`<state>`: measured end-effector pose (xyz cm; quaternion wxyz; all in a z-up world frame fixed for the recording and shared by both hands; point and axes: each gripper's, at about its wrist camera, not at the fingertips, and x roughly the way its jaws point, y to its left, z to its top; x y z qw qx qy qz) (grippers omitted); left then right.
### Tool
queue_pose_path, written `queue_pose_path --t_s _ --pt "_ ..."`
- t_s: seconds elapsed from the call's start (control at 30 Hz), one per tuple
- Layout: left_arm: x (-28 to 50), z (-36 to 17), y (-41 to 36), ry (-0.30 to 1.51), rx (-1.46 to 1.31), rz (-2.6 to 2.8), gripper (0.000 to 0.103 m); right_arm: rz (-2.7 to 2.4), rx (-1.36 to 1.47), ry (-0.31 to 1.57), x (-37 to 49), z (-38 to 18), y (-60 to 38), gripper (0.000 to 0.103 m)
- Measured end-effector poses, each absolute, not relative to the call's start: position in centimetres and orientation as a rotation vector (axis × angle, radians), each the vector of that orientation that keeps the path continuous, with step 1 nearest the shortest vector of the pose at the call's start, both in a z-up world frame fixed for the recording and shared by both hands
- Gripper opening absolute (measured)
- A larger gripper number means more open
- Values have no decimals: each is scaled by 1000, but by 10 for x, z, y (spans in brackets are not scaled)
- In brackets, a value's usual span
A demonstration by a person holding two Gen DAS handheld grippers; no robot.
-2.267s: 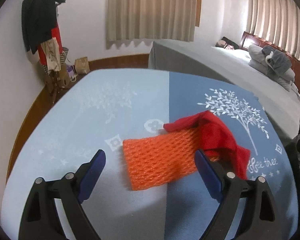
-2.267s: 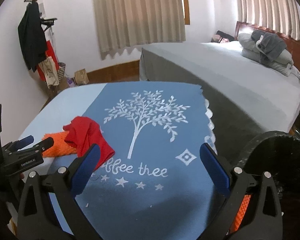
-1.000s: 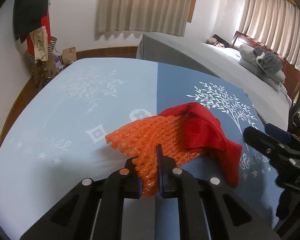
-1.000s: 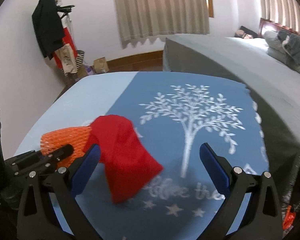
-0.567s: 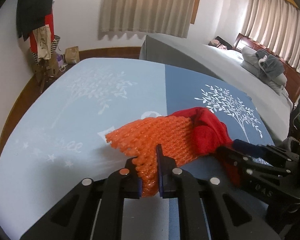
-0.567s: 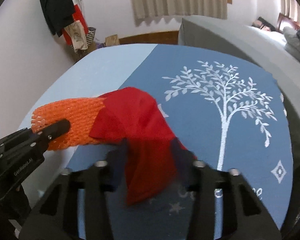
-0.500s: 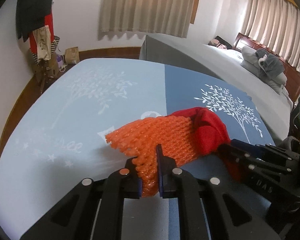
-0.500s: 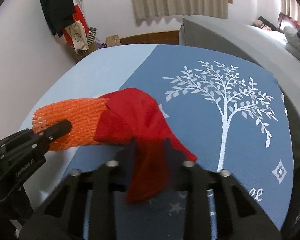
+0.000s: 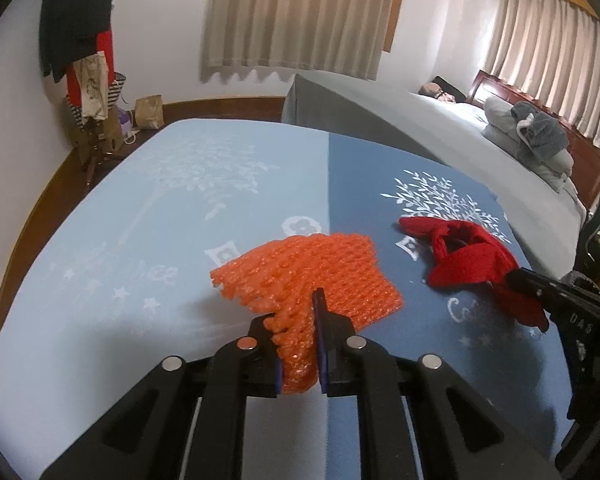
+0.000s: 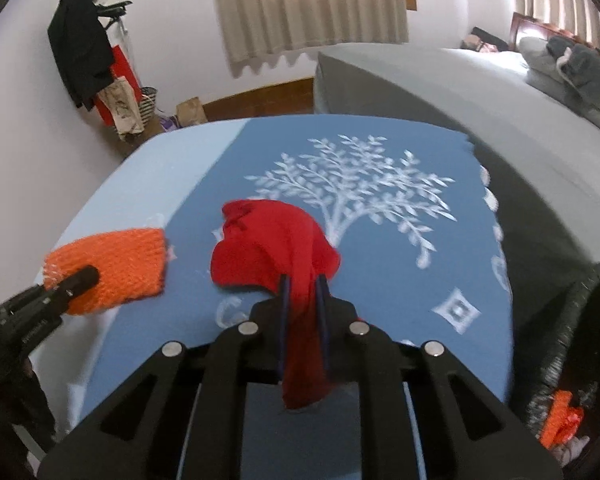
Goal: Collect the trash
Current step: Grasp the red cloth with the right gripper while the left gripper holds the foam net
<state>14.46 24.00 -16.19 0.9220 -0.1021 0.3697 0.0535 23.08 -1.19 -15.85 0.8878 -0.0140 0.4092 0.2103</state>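
My left gripper [image 9: 298, 344] is shut on an orange foam net [image 9: 312, 276] and holds it just above the blue tablecloth [image 9: 160, 240]. The net also shows in the right wrist view [image 10: 116, 268] at the left. My right gripper [image 10: 302, 300] is shut on a red cloth [image 10: 272, 240], which drapes forward over the dark blue half of the cloth. In the left wrist view the red cloth [image 9: 468, 256] lies to the right of the net, apart from it.
A black bin [image 10: 572, 344] with orange scraps [image 10: 560, 420] inside stands at the lower right. A grey bed [image 9: 420, 120] lies beyond the table. A coat rack [image 9: 84, 52] with clothes stands at the far left wall.
The right gripper has closed on the red cloth and pulled it right, off the orange net. The left gripper stays shut on the net, now separated from the cloth.
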Motion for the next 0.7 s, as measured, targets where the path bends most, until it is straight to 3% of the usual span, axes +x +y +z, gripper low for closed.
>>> queue_pose_path --t_s 0.07,0.1,0.13,0.17,0.2,0.27,0.57,0.7 --pt "146 -161 235 759 -201 106 24 434 -29 860 229 -161 -16 21" --pt "146 -160 233 759 -200 97 29 434 -28 858 228 -161 -17 31" --pt "146 -159 231 757 -197 96 41 433 -27 852 227 -161 -18 38" --pt "146 -158 230 753 -195 97 50 435 -21 841 225 -159 -18 52" --pt "147 -157 229 747 -191 95 52 438 -14 826 224 -157 -19 62" --pt "150 -157 227 748 -181 96 61 441 -14 805 223 -155 -20 68" --pt "175 -172 228 793 -155 116 75 453 -10 813 248 -158 -7 71" --pt "185 -183 229 833 -160 116 75 469 -31 838 255 -166 4 70"
